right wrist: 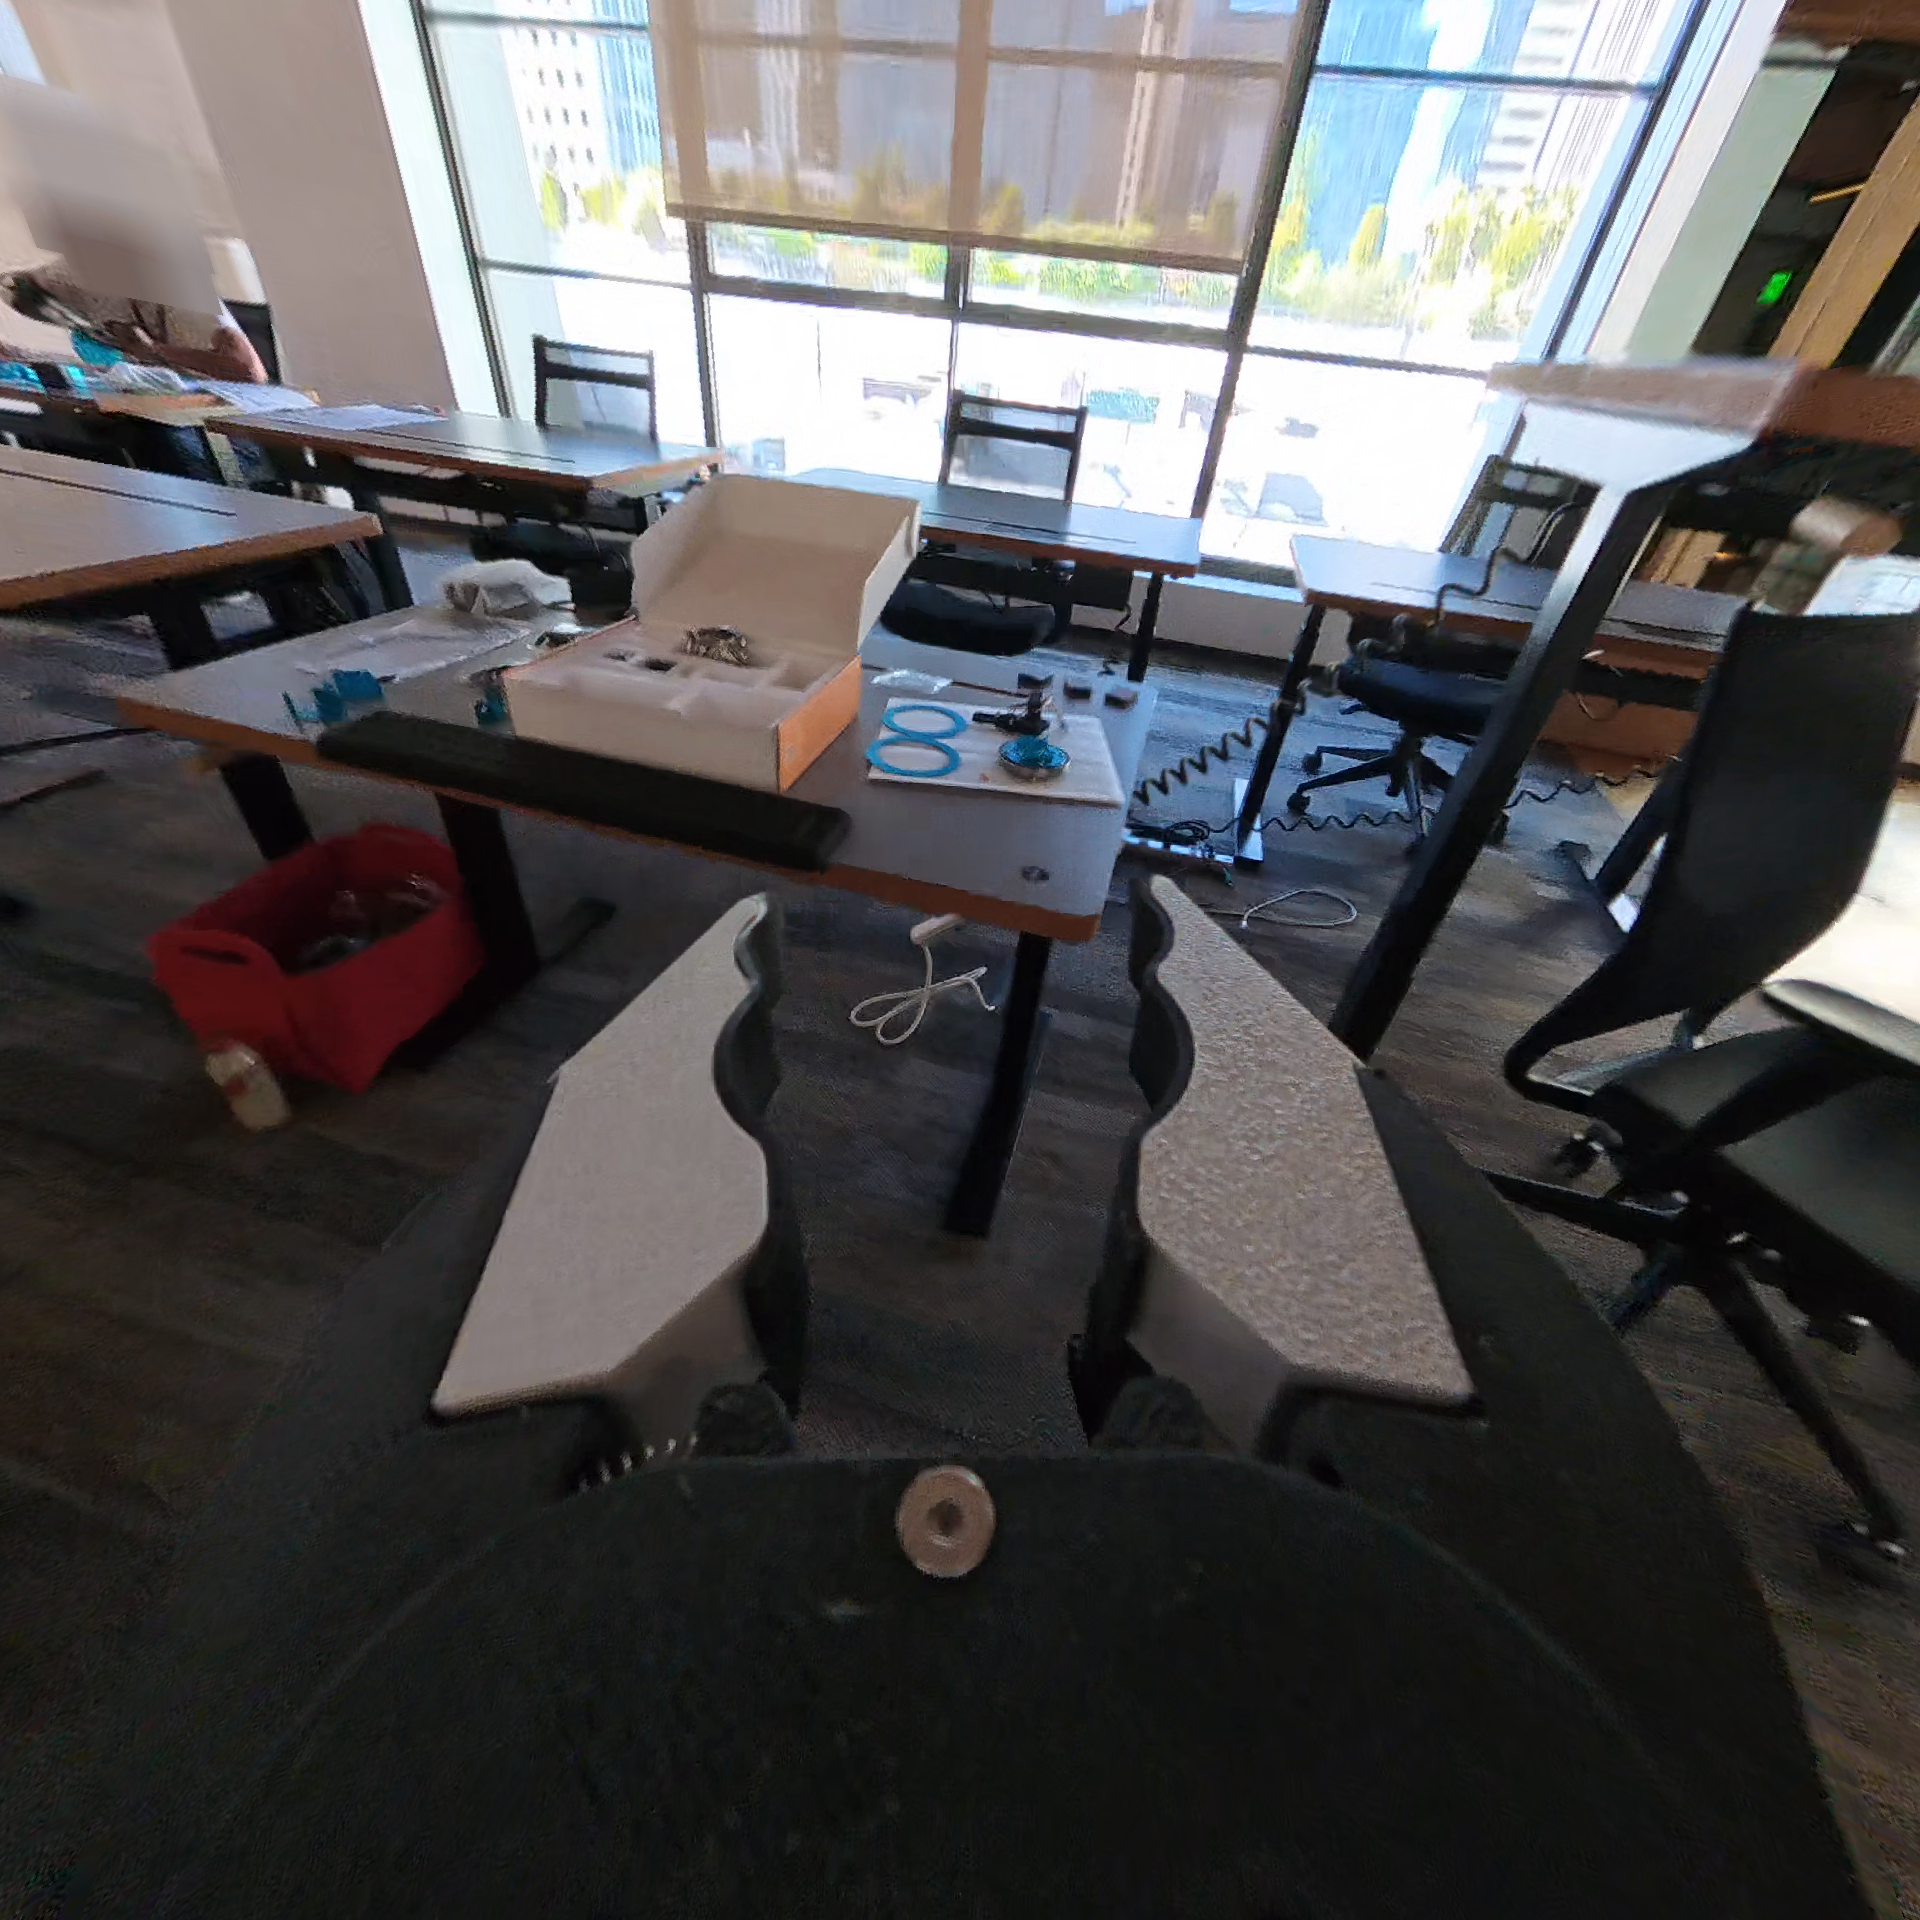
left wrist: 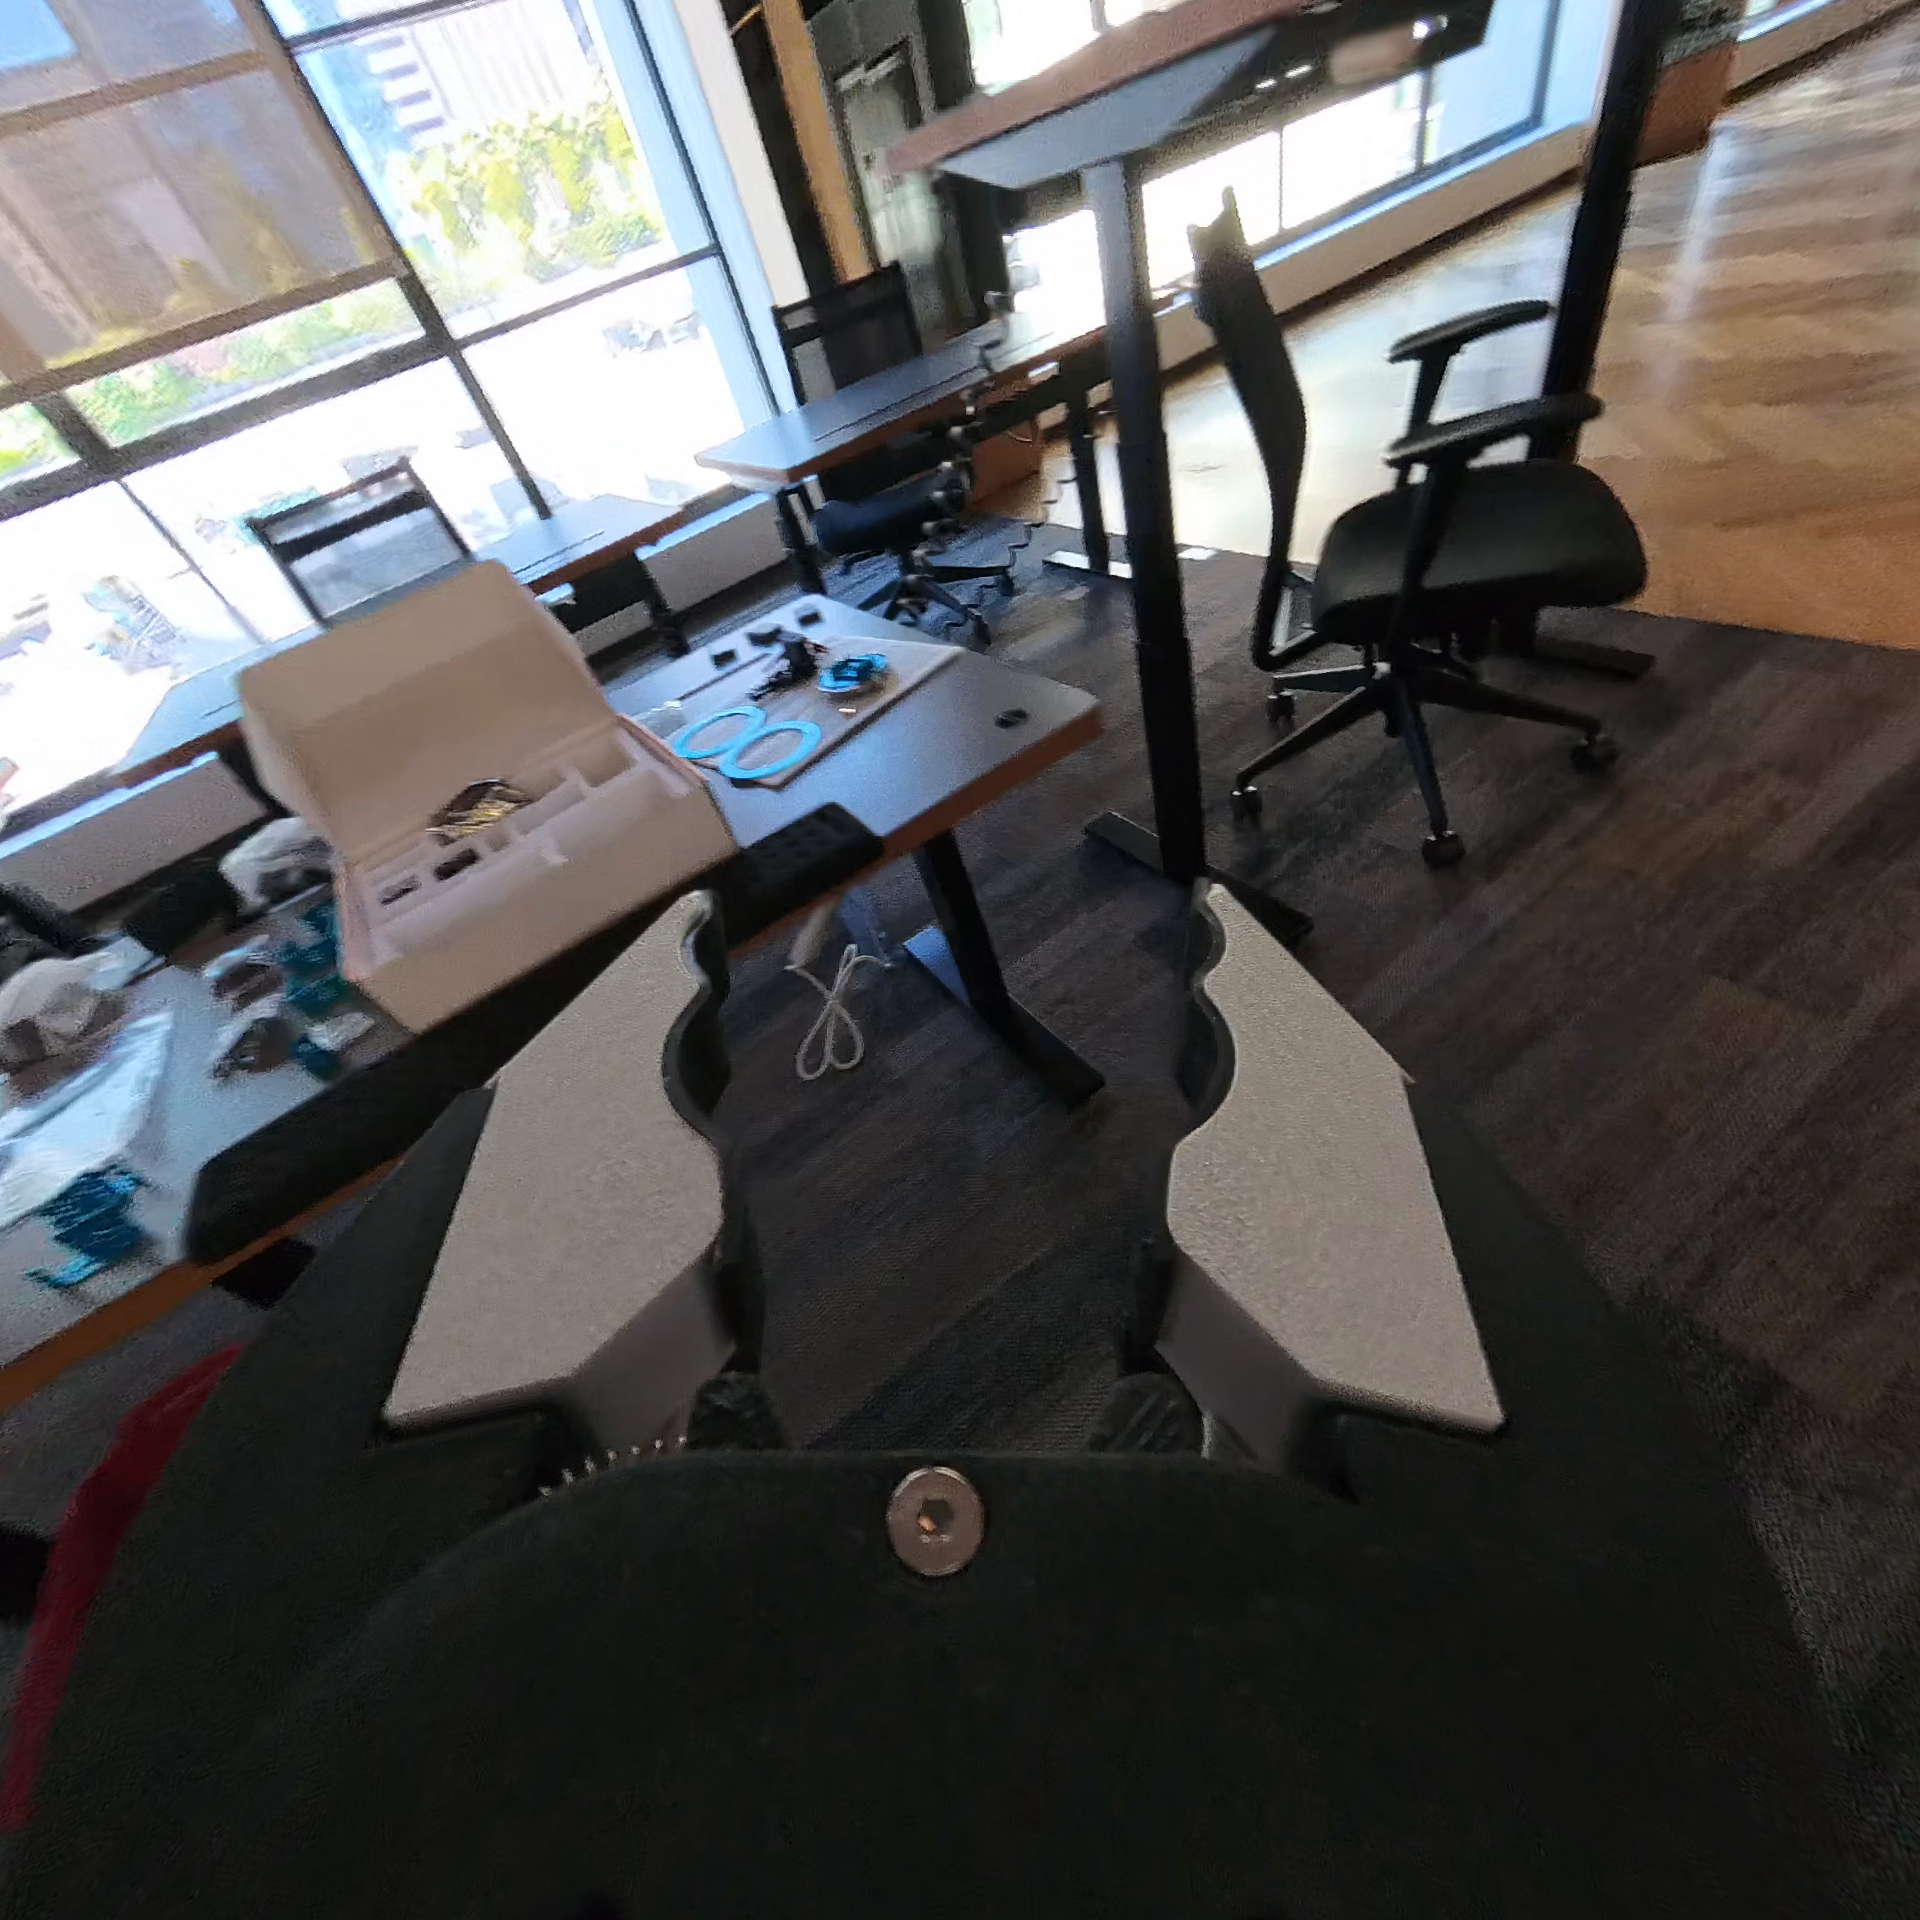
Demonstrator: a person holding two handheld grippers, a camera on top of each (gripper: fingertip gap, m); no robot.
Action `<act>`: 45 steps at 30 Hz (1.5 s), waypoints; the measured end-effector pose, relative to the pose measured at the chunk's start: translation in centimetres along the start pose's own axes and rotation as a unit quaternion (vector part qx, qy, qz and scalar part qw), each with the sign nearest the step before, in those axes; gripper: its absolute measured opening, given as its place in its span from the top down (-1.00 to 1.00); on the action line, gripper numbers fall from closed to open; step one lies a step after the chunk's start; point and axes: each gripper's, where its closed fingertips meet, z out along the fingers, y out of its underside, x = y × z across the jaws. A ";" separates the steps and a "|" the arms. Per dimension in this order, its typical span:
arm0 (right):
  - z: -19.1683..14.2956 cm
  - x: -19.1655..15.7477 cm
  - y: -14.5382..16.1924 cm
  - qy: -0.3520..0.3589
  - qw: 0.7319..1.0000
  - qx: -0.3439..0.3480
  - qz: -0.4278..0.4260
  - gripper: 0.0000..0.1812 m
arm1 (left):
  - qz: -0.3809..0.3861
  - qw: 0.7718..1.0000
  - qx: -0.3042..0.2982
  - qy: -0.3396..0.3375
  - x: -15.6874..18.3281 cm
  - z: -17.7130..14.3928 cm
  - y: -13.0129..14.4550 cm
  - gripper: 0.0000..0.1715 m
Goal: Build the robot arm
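My left gripper (left wrist: 951, 935) is open and empty, held in the air by the near edge of a dark desk (left wrist: 935, 748). My right gripper (right wrist: 951, 925) is open and empty, held back from the same desk (right wrist: 966, 842). An open white box (left wrist: 488, 800) with foam compartments and small parts stands on the desk; it also shows in the right wrist view (right wrist: 717, 675). Two blue rings (left wrist: 743, 743) lie to its right on a white sheet (right wrist: 1081, 769), with a blue round part (right wrist: 1031, 753) beside the rings (right wrist: 914, 740). A black wrist rest (right wrist: 582, 784) lies along the desk's front edge.
A red bin (right wrist: 322, 956) and a bottle (right wrist: 247, 1086) stand on the floor under the desk's left side. A white cable (right wrist: 920, 997) lies on the carpet. A black office chair (left wrist: 1455, 561) stands at right, also in the right wrist view (right wrist: 1766, 1039). A raised desk's black leg (left wrist: 1153, 520) is close by.
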 end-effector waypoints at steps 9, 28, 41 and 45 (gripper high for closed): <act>-8.0 -12.3 18.3 0.115 0.993 0.008 0.039 0.17 | -0.026 0.999 -0.016 0.022 14.2 -3.2 12.7 -0.14; -9.6 -12.3 28.4 0.097 0.994 -0.041 0.034 0.29 | -0.118 0.987 -0.029 0.107 20.0 -2.4 21.6 -0.14; 1.1 -9.5 15.0 -0.006 0.993 -0.084 0.078 0.28 | -0.081 0.993 0.002 0.085 8.9 2.6 10.5 -0.06; 6.4 -9.6 19.1 -0.040 0.990 -0.083 0.105 0.28 | -0.111 0.990 -0.004 0.088 8.0 5.1 12.9 -0.05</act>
